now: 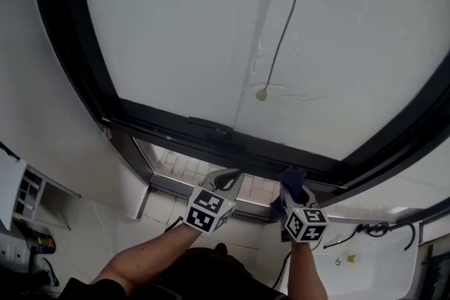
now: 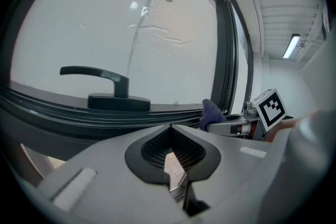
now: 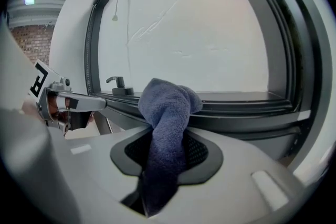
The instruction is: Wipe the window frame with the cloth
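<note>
Right tongs [image 3: 167, 136] pinching blue cloth [image 3: 169, 102] at window frame [image 3: 241, 113] | left tongs [image 2: 170, 131] closed, empty

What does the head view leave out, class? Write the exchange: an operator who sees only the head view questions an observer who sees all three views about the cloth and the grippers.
Operator: Is the cloth really clamped, or just draped over a gripper?
Observer: Clamped. The right gripper is shut on the cloth, whose bunched end sticks out past the tips.
Operator: And the left gripper?
Observer: The left gripper is shut, with nothing between its tips.
</note>
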A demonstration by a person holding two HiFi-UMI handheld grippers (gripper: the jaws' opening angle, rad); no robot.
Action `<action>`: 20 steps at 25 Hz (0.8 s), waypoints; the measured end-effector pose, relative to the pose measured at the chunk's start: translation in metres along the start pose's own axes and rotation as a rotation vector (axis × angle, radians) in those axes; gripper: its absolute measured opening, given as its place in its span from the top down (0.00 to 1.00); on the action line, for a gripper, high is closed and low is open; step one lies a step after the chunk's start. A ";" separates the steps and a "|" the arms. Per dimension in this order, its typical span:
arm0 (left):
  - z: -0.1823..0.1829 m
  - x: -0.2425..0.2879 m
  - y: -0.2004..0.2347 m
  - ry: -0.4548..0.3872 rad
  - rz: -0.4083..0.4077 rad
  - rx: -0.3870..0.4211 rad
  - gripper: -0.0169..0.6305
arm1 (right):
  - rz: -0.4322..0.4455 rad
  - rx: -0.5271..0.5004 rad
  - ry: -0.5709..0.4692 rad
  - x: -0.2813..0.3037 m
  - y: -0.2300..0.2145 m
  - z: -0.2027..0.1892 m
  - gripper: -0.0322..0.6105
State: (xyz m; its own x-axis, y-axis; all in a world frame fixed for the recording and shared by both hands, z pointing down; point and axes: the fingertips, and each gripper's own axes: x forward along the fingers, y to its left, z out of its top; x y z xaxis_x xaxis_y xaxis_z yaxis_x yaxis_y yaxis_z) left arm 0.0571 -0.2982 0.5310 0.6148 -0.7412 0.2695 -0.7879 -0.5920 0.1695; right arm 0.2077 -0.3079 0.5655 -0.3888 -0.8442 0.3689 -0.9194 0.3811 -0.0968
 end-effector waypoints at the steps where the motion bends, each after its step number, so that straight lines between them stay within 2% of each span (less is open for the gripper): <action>1: 0.000 -0.006 0.007 -0.003 0.011 -0.003 0.98 | 0.004 0.000 0.002 0.003 0.006 0.000 0.76; 11: 0.004 -0.066 0.085 -0.043 0.149 -0.034 0.98 | 0.052 -0.027 0.026 0.031 0.058 0.004 0.76; 20: -0.004 -0.112 0.136 -0.064 0.237 -0.069 0.98 | 0.138 -0.033 0.042 0.063 0.117 0.009 0.76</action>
State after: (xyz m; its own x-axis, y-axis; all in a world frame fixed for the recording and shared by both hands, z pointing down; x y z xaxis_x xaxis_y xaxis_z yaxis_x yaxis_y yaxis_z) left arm -0.1195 -0.2942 0.5279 0.4117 -0.8767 0.2488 -0.9094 -0.3778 0.1740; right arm 0.0755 -0.3199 0.5694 -0.5082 -0.7663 0.3930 -0.8545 0.5057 -0.1189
